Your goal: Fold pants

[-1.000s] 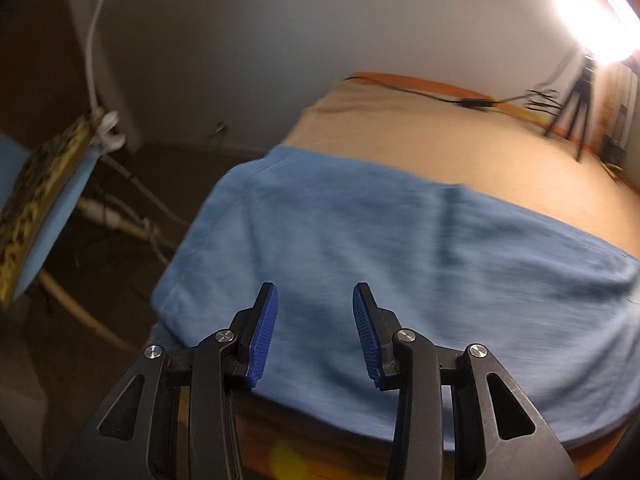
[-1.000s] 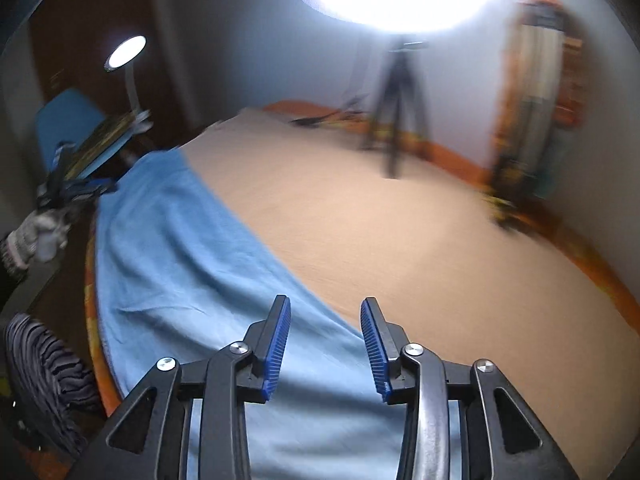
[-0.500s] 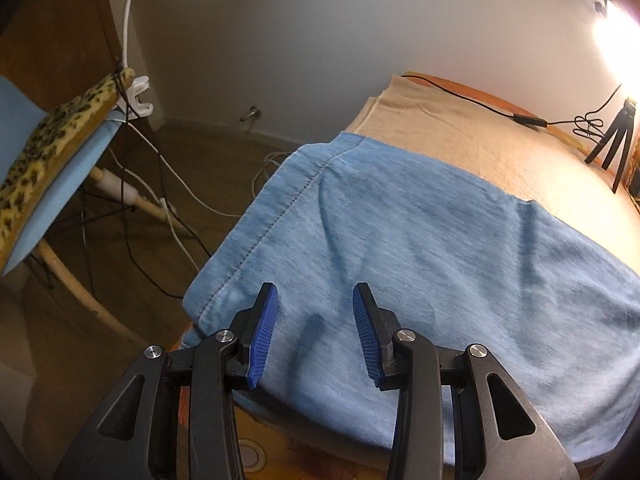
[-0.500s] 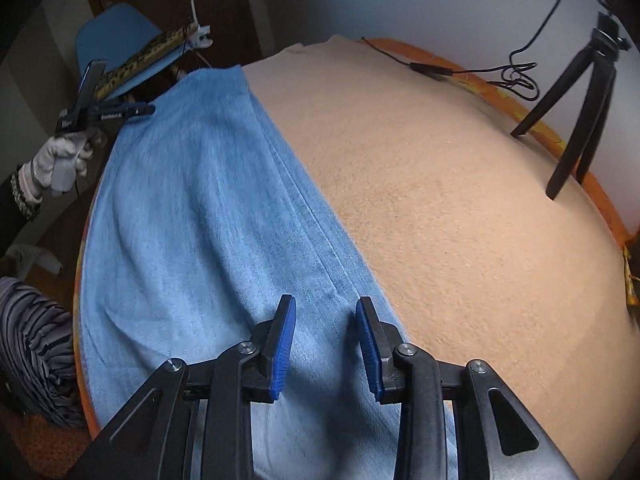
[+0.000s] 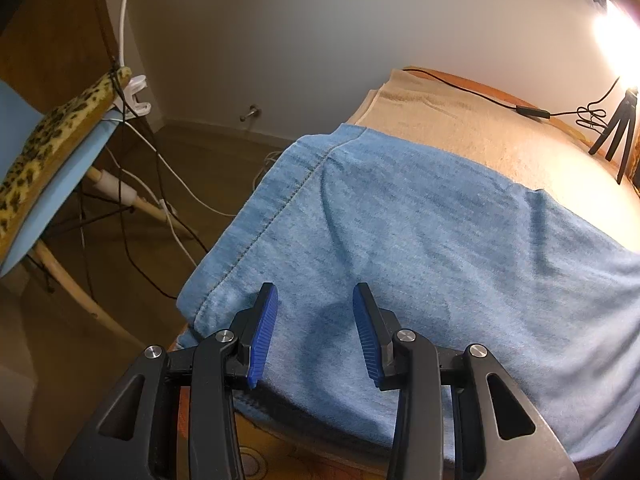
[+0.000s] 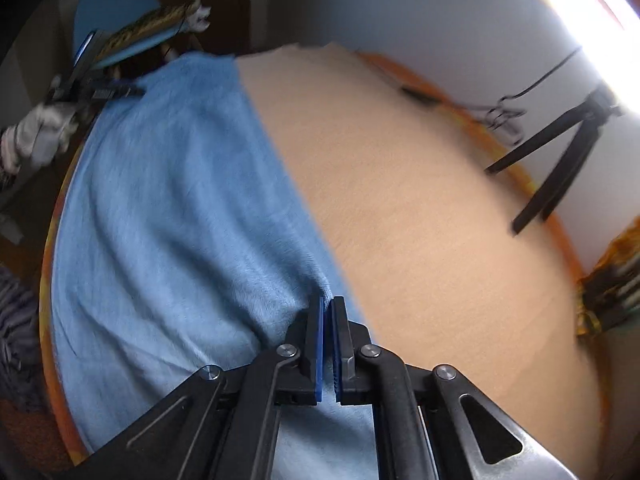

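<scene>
left wrist view: the blue pants [image 5: 420,248] lie flat on the bed [image 5: 460,128], long axis from 10 toward 4 o'clock, the left gripper [image 5: 316,332] tilted down, fingers part open, empty; right wrist view: the right gripper [image 6: 328,340] has just closed, pinching the pants' edge.

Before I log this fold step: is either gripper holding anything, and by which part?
The right gripper pinches the blue pants at their far long edge. The left gripper is open over them, holding nothing.
</scene>
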Tool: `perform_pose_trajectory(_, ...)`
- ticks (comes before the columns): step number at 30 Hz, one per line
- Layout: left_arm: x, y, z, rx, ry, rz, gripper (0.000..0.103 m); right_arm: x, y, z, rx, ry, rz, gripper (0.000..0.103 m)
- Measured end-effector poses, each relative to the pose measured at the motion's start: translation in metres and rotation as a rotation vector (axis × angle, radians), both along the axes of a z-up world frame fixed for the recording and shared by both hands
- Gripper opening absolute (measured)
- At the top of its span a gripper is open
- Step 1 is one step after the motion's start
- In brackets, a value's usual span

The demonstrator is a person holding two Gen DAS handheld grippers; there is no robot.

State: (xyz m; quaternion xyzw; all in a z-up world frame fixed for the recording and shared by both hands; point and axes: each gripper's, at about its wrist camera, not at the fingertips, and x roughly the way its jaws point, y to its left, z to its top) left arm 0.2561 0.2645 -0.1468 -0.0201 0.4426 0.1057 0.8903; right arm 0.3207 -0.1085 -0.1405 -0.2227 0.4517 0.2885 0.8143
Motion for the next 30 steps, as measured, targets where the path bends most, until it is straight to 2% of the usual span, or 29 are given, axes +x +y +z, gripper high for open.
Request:
perform_pose_trajectory(2, -0.001, -0.001, -0.001, 0.01, 0.003, -0.005, 0.037, 0.008, 0.002, -0.009, -0.016, 0.056, 0.005, 0.0)
perform_pose_trajectory(5, -0.003, 0.001, 0.001, 0.03, -0.005, -0.005, 0.037, 0.007, 0.013, -0.02, -0.092, 0.095, 0.048, 0.002)
perform_pose_trajectory(7, -0.004, 0.006, 0.005, 0.029, -0.017, 0.006, 0.037, 0.011, 0.014, -0.014, -0.068, 0.102, 0.04, 0.015)
perform_pose_trajectory(8, -0.005, 0.01, 0.007, 0.022, -0.025, 0.016, 0.037, 0.016, 0.013, -0.005, -0.019, 0.095, 0.031, 0.026)
perform_pose_trajectory(9, -0.006, 0.012, 0.008, 0.016, -0.03, 0.021, 0.037, 0.021, 0.014, 0.005, 0.04, 0.09, 0.021, 0.029)
perform_pose_trajectory(12, -0.007, 0.02, 0.01, 0.001, -0.041, 0.039, 0.037, 0.041, 0.028, 0.021, 0.179, 0.109, 0.018, 0.029)
perform_pose_trajectory(14, -0.007, 0.023, 0.01, -0.007, -0.047, 0.047, 0.037, 0.055, 0.049, 0.019, 0.225, 0.13, 0.041, 0.029)
perform_pose_trajectory(18, -0.011, 0.029, 0.01, -0.021, -0.051, 0.052, 0.037, 0.066, 0.102, -0.004, 0.207, 0.161, 0.104, 0.029)
perform_pose_trajectory(21, -0.015, 0.037, 0.013, -0.032, -0.056, 0.056, 0.038, 0.067, 0.128, -0.026, 0.139, 0.169, 0.132, 0.029)
perform_pose_trajectory(22, -0.016, 0.04, 0.015, -0.037, -0.059, 0.055, 0.04, 0.068, 0.131, -0.03, 0.122, 0.167, 0.134, 0.029)
perform_pose_trajectory(24, -0.018, 0.046, 0.016, -0.044, -0.067, 0.058, 0.052, 0.067, 0.135, -0.031, 0.12, 0.152, 0.135, 0.031)
perform_pose_trajectory(25, -0.018, 0.049, 0.017, -0.048, -0.07, 0.064, 0.053, 0.068, 0.134, -0.03, 0.125, 0.154, 0.131, 0.03)
perform_pose_trajectory(26, -0.019, 0.053, 0.017, -0.059, -0.073, 0.073, 0.053, 0.068, 0.136, -0.03, 0.122, 0.155, 0.131, 0.017)
perform_pose_trajectory(27, -0.02, 0.055, 0.017, -0.067, -0.076, 0.081, 0.053, 0.065, 0.137, -0.029, 0.111, 0.144, 0.14, 0.011)
perform_pose_trajectory(29, -0.021, 0.061, 0.015, -0.09, -0.083, 0.101, 0.053, 0.057, 0.144, -0.027, 0.072, 0.109, 0.168, 0.001)
perform_pose_trajectory(30, -0.022, 0.065, 0.014, -0.103, -0.084, 0.111, 0.053, 0.055, 0.145, -0.026, 0.056, 0.091, 0.174, 0.001)
